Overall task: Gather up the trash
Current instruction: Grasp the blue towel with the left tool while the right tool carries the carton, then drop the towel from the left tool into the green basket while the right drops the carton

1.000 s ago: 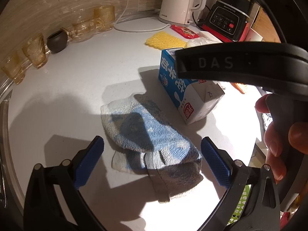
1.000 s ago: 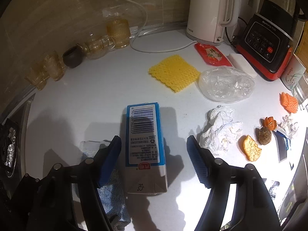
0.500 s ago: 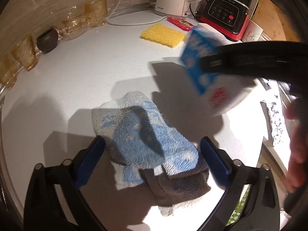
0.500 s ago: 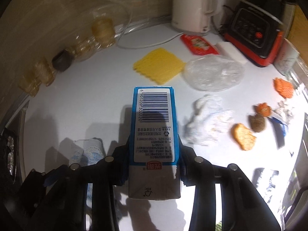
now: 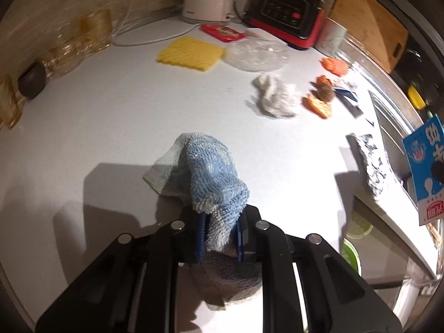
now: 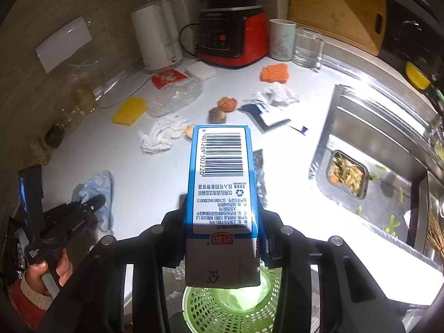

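carton over the bin, cloth pinched on the bench

right tongs [image 6: 222,238] were clamped across the stiff, seemingly light milk carton [image 6: 222,183] above the green basket [image 6: 211,308]; left tongs [image 5: 219,233] were closing on the soft cloth [image 5: 205,174], bunched near-centre.

Landmark: sink [image 6: 369,149], set into counter [image 5: 111,127] at its right end. A food tray [image 6: 347,174] sits in the sink. Left of sink: torn wrapper [image 6: 266,113], then crumpled tissue [image 5: 274,97], then cloth [image 5: 205,172] further left. Behind the tissue: plastic bag [image 5: 255,54], sponge [image 5: 191,52]. Kettle [image 6: 156,36] and blender [image 6: 231,36] stand against the back wall, left of sink. Carton [image 6: 222,188] is above basket [image 6: 230,305], before the counter edge.
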